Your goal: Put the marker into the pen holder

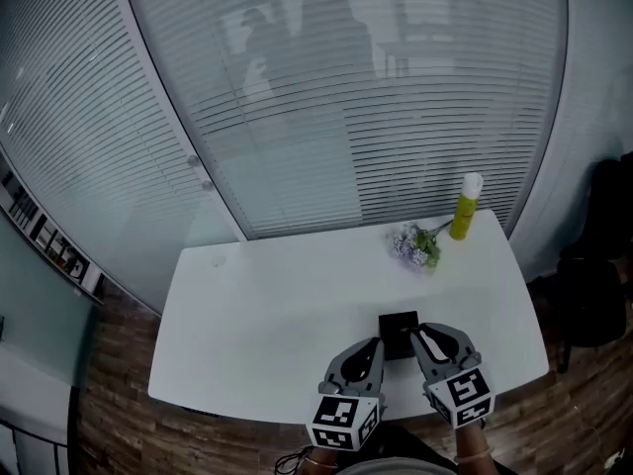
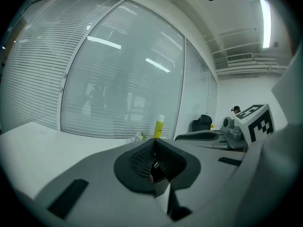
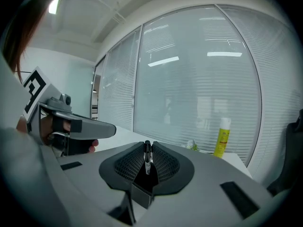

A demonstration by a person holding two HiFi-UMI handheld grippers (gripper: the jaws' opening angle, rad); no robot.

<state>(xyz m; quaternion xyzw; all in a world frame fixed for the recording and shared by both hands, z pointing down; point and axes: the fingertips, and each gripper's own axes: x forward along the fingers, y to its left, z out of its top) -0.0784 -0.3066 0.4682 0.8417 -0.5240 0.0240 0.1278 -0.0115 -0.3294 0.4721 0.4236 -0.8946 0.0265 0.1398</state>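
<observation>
Jaws: right gripper pinches one marker, left gripper's together; one pen holder near worktop's front edge.

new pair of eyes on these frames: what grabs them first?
The left gripper and right gripper meet at a black pen holder near the white table's front edge. The right one's fingers are shut on a thin black marker. Across the table, a yellow bottle stands by a flower sprig.

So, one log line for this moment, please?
left gripper shut | right gripper shut on marker | pen holder on table, between grippers
</observation>
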